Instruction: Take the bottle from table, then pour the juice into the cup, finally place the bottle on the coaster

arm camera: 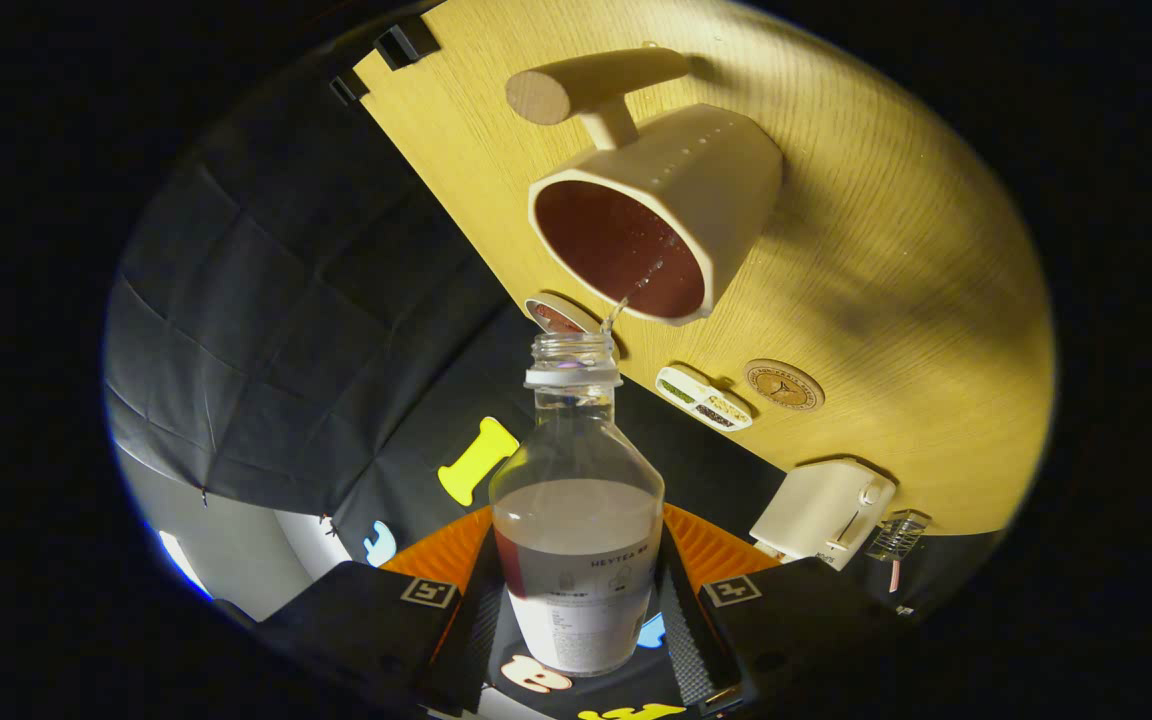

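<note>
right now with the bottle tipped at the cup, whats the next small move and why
Probably hold the tilt a little longer: a thin stream runs from the bottle, clamped between the claw's fingers, into the cup, and much juice remains. Afterwards, right it and head for the coaster.

The bottle (577, 520) is a clear plastic one with a white label on its lower body and an uncapped neck ringed by a white collar. It is held between the fingers of the gripper (576, 610), which are closed against its two sides, and is tilted with its mouth directed at the cup. It is roughly half filled with pale, cloudy juice. A thin stream (621, 305) is seen leaving the mouth and entering the cup (658, 210), a cream faceted vessel with a wooden side handle, standing on the wooden table (896, 330). The cup interior appears dark reddish-brown. The round brown coaster (783, 385) lies flat on the table, beside the cup and apart from it.
</note>
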The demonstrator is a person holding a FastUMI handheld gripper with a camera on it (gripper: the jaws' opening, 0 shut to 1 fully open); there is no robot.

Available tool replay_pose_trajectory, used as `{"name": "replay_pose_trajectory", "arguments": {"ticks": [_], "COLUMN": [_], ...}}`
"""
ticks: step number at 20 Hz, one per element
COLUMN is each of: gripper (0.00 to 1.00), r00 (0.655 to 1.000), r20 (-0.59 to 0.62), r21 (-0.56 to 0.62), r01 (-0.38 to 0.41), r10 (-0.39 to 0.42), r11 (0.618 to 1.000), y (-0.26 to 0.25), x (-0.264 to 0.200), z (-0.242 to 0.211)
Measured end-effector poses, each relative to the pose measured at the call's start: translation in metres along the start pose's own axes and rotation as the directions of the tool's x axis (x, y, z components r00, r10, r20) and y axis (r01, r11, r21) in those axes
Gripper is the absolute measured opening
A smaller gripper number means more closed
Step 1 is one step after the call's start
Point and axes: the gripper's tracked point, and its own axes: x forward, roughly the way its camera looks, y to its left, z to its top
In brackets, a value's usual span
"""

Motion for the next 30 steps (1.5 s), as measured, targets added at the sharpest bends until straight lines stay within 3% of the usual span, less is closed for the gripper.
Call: {"name": "replay_pose_trajectory", "arguments": {"ticks": [12,15,17,18,20,23,25,27,29,30], "gripper": [0.74,0.74,0.74,0.74,0.74,0.74,0.74,0.74,0.74,0.74], "r00": [1.000,0.999,1.000,0.999,0.995,1.000,1.000,0.999,0.996,0.995], "r20": [0.002,0.004,-0.016,-0.014,0.037,-0.006,-0.021,-0.051,-0.083,-0.095], "r21": [-0.004,-0.136,-0.312,-0.421,-0.629,-0.807,-0.899,-0.972,-0.996,-0.983], "r01": [-0.022,-0.047,-0.015,0.021,0.099,0.007,-0.027,-0.053,-0.081,-0.087], "r10": [0.022,0.048,0.011,-0.030,-0.098,-0.020,0.018,0.016,0.034,0.042], "r11": [1.000,0.990,0.950,0.907,0.771,0.590,0.437,0.229,-0.046,-0.162], "y": [0.001,-0.001,-0.013,-0.024,-0.043,-0.026,-0.022,-0.028,-0.024,-0.021], "x": [0.000,-0.002,-0.004,-0.005,-0.008,-0.015,-0.018,-0.020,-0.020,-0.019], "z": [-0.002,-0.005,-0.014,-0.016,-0.007,-0.024,-0.029,-0.036,-0.047,-0.051]}}
